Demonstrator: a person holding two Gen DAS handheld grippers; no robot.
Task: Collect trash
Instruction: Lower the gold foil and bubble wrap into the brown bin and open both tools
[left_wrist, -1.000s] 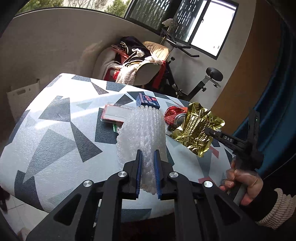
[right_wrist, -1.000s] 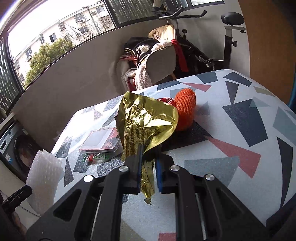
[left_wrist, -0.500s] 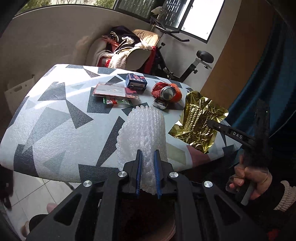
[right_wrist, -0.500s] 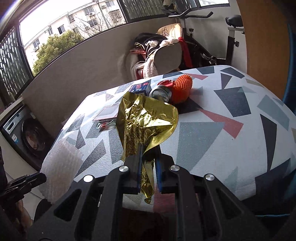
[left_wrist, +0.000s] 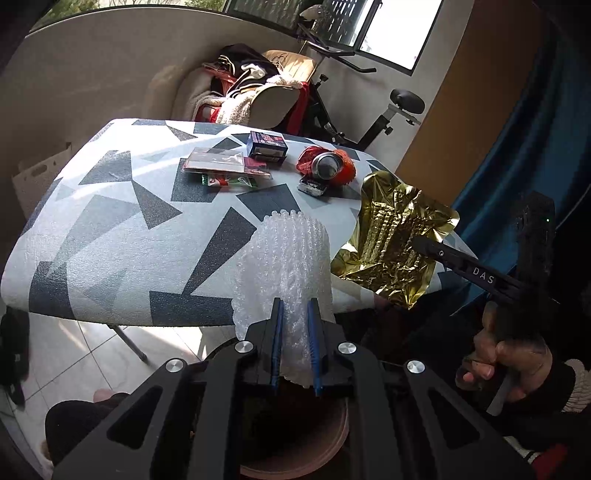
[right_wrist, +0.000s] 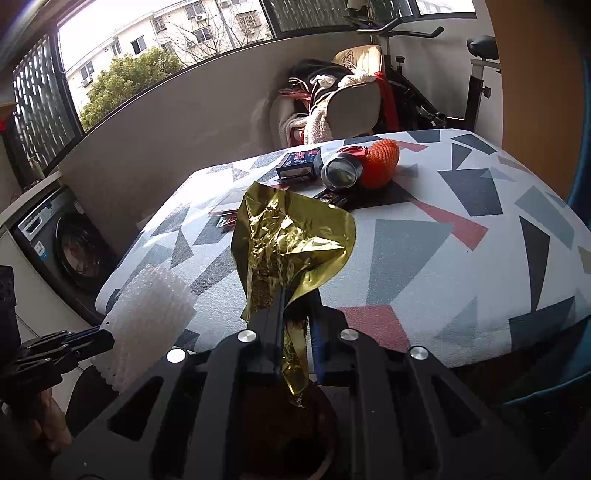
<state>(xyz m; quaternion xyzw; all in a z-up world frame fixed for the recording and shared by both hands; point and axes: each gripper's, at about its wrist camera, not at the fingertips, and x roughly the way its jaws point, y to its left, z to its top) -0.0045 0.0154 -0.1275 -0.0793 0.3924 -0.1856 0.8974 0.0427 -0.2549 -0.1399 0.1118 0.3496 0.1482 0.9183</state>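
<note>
- Gold foil wrapper (right_wrist: 291, 243) is sitting clenched in my right hand-held gripper (right_wrist: 297, 314), crumpled and standing up off the near edge of the surface (right_wrist: 461, 240).
- My left hand-held gripper (left_wrist: 294, 325) is grasping a white foam net sleeve (left_wrist: 284, 258), which is hanging just off the surface's near edge.
- Below both hand-held grippers I am seeing a dark round bin (left_wrist: 295, 435) with a tan rim.
- Toward the far edge of the surface, a can (left_wrist: 325, 167) is lying on its side against an orange net (right_wrist: 380, 162).
- A blue box (left_wrist: 266, 147), a clear flat packet (left_wrist: 218, 164) and a small green wrapper (left_wrist: 229, 181) are lying near them.
- A hand (left_wrist: 506, 354) is gripping the right handle.
</note>
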